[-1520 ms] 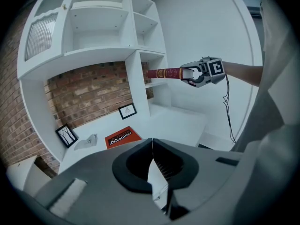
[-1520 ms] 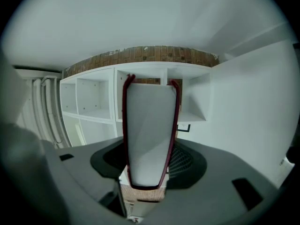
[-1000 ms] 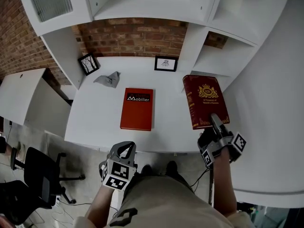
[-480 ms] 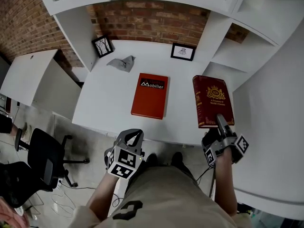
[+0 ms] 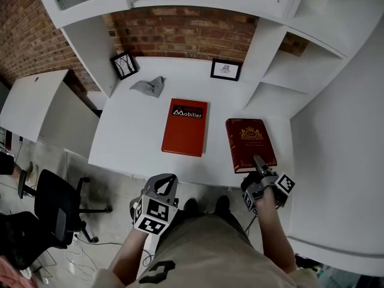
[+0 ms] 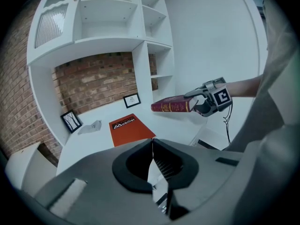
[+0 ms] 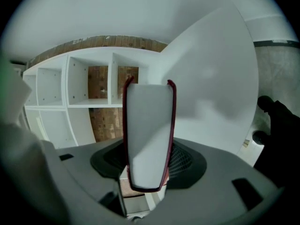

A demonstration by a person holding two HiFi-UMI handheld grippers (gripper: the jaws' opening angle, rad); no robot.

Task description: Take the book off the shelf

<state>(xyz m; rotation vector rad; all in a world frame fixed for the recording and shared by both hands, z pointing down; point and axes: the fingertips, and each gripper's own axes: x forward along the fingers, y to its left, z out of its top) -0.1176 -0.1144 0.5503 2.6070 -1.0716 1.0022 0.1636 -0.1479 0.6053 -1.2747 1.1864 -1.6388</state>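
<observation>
Our right gripper [image 5: 258, 165] grips the maroon book [image 5: 248, 143] level above the desk [image 5: 135, 134], right of centre; our left gripper [image 5: 166, 182], lower centre, is clenched and empty.

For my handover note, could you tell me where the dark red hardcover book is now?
In the head view the dark red book is held in the right gripper above the white desk, on its right, beside the orange-red book.

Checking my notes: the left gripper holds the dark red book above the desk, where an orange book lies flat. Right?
No: the right gripper holds the dark red book, as the head view shows; the left gripper is shut and empty. The orange book does lie flat on the desk.
</observation>
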